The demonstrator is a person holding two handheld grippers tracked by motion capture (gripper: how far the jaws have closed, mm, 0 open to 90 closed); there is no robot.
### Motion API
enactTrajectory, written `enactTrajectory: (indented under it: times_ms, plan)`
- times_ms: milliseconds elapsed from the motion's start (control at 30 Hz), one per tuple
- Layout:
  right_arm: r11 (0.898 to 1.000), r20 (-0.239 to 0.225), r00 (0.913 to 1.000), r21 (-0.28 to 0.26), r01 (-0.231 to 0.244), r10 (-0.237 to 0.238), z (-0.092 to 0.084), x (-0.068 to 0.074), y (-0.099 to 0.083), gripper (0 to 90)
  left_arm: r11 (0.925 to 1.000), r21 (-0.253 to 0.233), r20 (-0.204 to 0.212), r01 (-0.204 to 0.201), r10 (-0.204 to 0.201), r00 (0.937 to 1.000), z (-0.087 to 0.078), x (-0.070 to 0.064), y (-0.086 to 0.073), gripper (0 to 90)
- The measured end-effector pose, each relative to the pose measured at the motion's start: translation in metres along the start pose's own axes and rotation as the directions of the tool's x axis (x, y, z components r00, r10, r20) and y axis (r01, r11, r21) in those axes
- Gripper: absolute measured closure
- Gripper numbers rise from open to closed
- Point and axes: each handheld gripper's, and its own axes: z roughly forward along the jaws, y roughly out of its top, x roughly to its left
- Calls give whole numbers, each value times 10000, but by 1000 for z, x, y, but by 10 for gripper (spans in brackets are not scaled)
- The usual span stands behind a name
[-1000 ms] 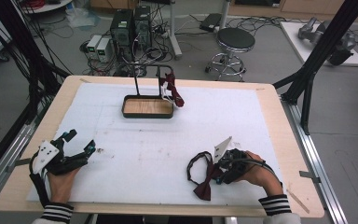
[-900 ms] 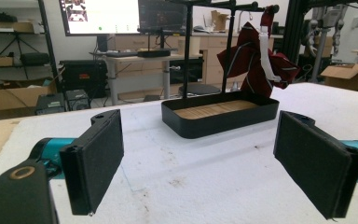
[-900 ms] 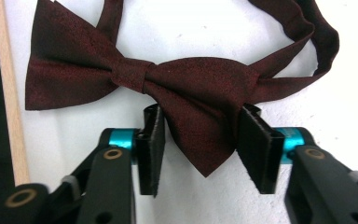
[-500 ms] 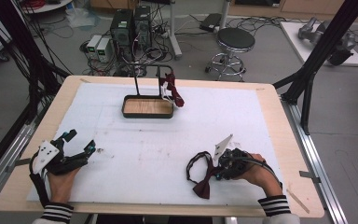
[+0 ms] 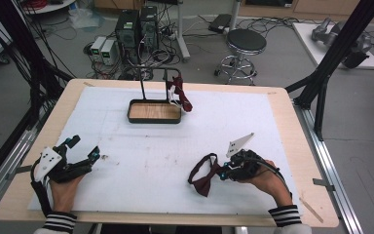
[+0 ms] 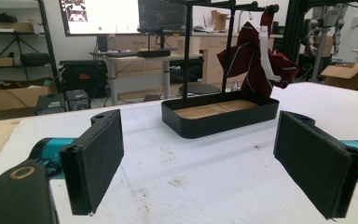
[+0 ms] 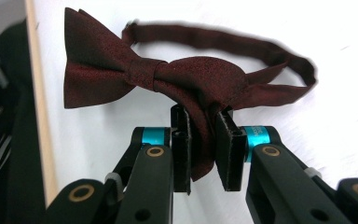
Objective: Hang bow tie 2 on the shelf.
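Grasping is the step in hand: the right gripper (image 5: 222,171) has just been closing, and its jaws now pinch one wing of the dark red bow tie (image 7: 168,79) that lies on the white worktop (image 5: 165,146) at about five o'clock. Next, I judge, comes a lift and a carry toward twelve o'clock, where a second bow tie (image 5: 180,93) hangs on the black stand (image 5: 155,113), keeping the loose strap from snagging. Left gripper (image 5: 80,155) rests at eight o'clock, jaws wide and empty.

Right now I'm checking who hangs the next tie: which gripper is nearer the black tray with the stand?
Left, slightly. The left gripper sits at the near-left, facing the tray with fingers open. The right gripper is at the near-right, pinching the bow tie.
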Motion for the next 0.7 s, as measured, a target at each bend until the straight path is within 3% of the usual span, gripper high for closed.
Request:
enactTrajectory:
  times_ms: [167, 400, 700]
  plan:
    - [9953, 519, 9981, -926, -269, 318, -3, -2, 1, 785, 10000, 0, 0, 2, -2, 10000, 0, 0, 0, 163]
    - [9834, 708, 9963, -1780, -361, 494, -4, -4, 7, 786, 10000, 2, 2, -5, 5, 10000, 0, 0, 0, 163]
    - [9521, 1289, 9878, -3023, -452, 878, -12, -7, 9, 784, 10000, 6, 1, 2, -2, 10000, 0, 0, 0, 163]
